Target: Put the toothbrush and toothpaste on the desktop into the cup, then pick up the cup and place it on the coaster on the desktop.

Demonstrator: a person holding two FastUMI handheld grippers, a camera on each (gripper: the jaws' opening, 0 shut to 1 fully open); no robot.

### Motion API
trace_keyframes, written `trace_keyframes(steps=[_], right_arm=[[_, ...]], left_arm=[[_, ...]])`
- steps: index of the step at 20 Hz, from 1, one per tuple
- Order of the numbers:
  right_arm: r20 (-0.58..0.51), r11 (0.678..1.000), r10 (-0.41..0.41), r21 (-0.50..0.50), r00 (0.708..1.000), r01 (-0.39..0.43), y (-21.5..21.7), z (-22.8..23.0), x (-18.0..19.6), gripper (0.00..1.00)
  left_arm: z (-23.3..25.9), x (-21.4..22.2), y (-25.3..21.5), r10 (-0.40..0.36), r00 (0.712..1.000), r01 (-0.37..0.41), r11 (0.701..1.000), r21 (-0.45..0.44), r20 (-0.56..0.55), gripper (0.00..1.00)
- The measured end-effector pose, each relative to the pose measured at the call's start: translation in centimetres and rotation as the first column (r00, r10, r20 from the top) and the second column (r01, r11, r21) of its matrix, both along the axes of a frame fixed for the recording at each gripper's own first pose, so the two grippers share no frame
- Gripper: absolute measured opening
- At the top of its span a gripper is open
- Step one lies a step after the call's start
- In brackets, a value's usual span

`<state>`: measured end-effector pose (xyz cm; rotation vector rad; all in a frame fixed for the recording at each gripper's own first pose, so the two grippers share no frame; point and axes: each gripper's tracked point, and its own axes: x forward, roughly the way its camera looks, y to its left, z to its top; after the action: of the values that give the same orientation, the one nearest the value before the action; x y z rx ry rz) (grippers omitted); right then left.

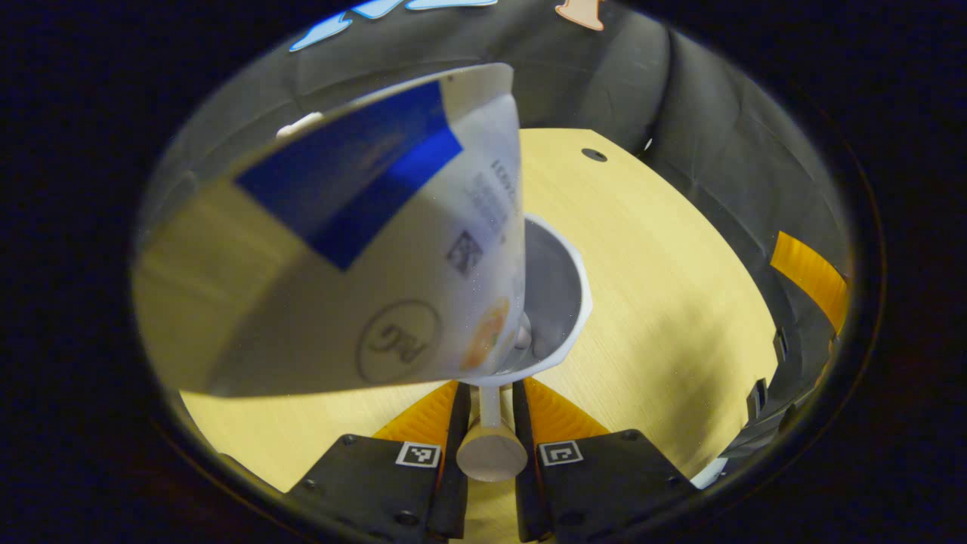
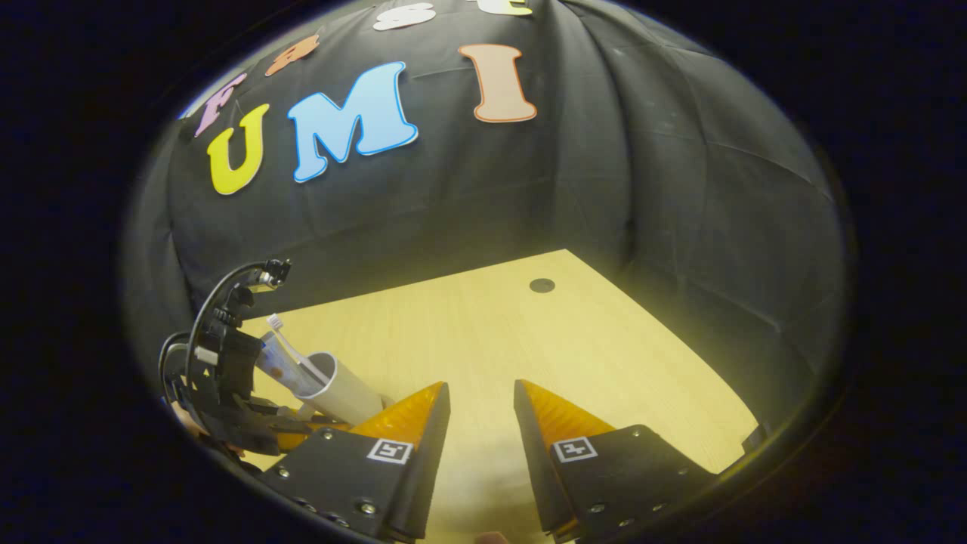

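In the left gripper view, my left gripper (image 1: 491, 389) is shut on the handle (image 1: 491, 446) of a white cup (image 1: 563, 302), which tilts away over the wooden desktop (image 1: 665, 287). A white and blue toothpaste tube (image 1: 363, 249) stands in the cup and leans toward the camera. Behind the tube a white toothbrush tip (image 1: 298, 125) peeks out. In the right gripper view, the cup (image 2: 344, 393) is at the lower left with the toothbrush (image 2: 291, 351) and the toothpaste (image 2: 273, 361) in it, held by the left gripper (image 2: 227, 378). My right gripper (image 2: 480, 412) stands open over bare desktop, holding nothing.
A small dark round spot (image 2: 542, 285) lies near the desktop's far edge, and it is also in the left gripper view (image 1: 594, 155). Black cloth walls close the back and right sides. An orange finger of the right gripper (image 1: 808, 276) shows at the right edge.
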<state>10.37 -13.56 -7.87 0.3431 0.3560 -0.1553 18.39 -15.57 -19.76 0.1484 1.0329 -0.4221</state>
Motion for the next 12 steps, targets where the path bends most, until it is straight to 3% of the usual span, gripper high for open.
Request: trace_keyframes(steps=[8, 9, 11, 12], right_arm=[[-0.007, 1.0, -0.014, 0.006, 1.0, 0.014, -1.6, -0.5, -0.2, 0.53], [-0.007, 1.0, -0.011, 0.009, 1.0, 0.011, -1.5, -0.7, -0.4, 0.54], [-0.005, 1.0, -0.002, 0.005, 1.0, 0.002, -1.2, -0.6, -0.5, 0.54], [-0.002, 1.0, 0.002, -0.002, 1.0, -0.002, -1.1, -0.5, -0.4, 0.54]], left_arm=[[-3.0, 1.5, -2.1, 0.016, 1.0, -0.015, 0.999, 0.042, -0.027, 0.33], [-2.9, 1.4, -2.0, 0.016, 1.0, -0.015, 0.999, 0.046, -0.027, 0.39], [-2.7, 1.0, -1.8, 0.023, 0.999, -0.022, 0.999, 0.048, -0.026, 0.41], [-2.4, 1.0, -1.8, 0.029, 0.999, -0.028, 0.999, 0.04, -0.023, 0.36]])
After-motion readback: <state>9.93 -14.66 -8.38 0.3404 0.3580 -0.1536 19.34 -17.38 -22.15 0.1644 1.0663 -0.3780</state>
